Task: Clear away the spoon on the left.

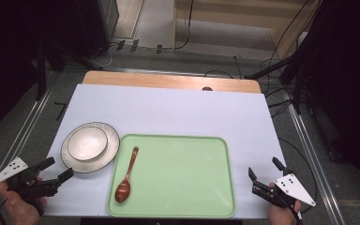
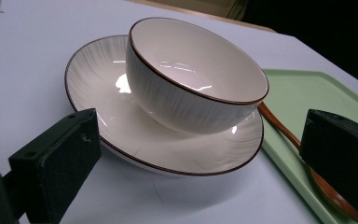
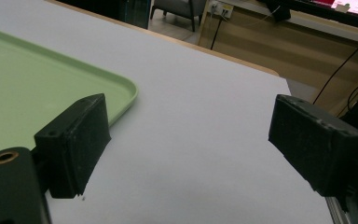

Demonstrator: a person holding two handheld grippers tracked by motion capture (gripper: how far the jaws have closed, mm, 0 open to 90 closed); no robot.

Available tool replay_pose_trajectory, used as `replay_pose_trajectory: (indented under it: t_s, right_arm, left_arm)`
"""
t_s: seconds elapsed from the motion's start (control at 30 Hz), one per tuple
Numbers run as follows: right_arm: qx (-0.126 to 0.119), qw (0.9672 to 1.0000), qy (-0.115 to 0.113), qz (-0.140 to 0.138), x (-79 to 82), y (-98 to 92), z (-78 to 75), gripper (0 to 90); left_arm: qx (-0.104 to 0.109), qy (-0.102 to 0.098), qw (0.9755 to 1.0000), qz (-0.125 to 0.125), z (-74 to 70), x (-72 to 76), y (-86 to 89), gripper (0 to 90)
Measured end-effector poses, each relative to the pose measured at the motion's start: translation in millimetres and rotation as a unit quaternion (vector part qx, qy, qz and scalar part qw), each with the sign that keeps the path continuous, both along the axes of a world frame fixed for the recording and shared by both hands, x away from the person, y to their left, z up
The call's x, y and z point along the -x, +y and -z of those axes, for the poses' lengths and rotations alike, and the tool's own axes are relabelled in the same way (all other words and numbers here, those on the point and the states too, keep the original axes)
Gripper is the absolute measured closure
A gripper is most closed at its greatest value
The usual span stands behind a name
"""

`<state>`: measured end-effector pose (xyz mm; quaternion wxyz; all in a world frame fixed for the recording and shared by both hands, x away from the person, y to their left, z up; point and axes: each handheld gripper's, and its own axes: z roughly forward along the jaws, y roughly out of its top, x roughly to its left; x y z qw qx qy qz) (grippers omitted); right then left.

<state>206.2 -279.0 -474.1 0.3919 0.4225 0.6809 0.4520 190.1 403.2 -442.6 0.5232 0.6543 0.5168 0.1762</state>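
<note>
- Two grippers, left gripper point(image 1: 55, 172) and right gripper point(image 1: 265, 173), gape wide, holding nothing.
- Nothing looks started: bowl point(image 1: 87, 143) sits on plate point(image 1: 103, 159) beside tray point(image 1: 183, 173); spoon point(image 1: 126, 176) on tray.

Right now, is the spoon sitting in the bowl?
No, the spoon lies on the green tray, while the bowl sits empty on the plate beside the tray.

We see a table point(image 1: 168, 80) with a white sheet point(image 1: 178, 112) on it. On the sheet lies a green tray point(image 1: 183, 173). Just left of the tray, touching it, sits a plate point(image 1: 77, 161).
</note>
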Motion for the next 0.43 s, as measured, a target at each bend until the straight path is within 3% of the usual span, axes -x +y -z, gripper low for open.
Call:
replay_pose_trajectory:
  t_s: [0.13,0.17,0.2,0.23,0.27,0.3,0.43]
  right_arm:
    - [0.002,1.0,-0.002,-0.002,-0.2,0.3,0.0,13.2]
    - [0.002,1.0,-0.002,-0.002,0.0,0.3,0.0,13.3]
    - [0.002,1.0,-0.002,-0.002,0.0,0.3,0.0,13.3]
    - [0.0,1.0,-0.002,-0.002,0.8,-0.2,-0.1,13.2]
    - [0.0,1.0,-0.002,-0.002,0.8,-0.2,-0.1,13.2]
    - [-0.003,1.0,-0.003,-0.003,0.9,-1.0,-0.2,13.2]
    - [-0.002,1.0,-0.003,-0.006,0.1,-1.1,-0.3,13.2]
  left_arm:
    - [0.007,-0.005,0.9998,-0.016,-0.4,-0.8,2.7,0.0]
    - [0.011,-0.025,0.9994,-0.02,-3.7,2.5,2.8,0.0]
    - [0.011,-0.025,0.9994,-0.02,-3.7,2.5,2.8,0.0]
    - [0.034,-0.063,0.9972,-0.02,-16.8,8.3,4.1,0.0]
    - [0.034,-0.063,0.9972,-0.02,-16.8,8.3,4.1,0.0]
    - [0.052,-0.086,0.9949,-0.009,-29.8,10.9,3.8,0.0]
    - [0.063,-0.064,0.9959,0.005,-38.5,5.7,2.2,0.0]
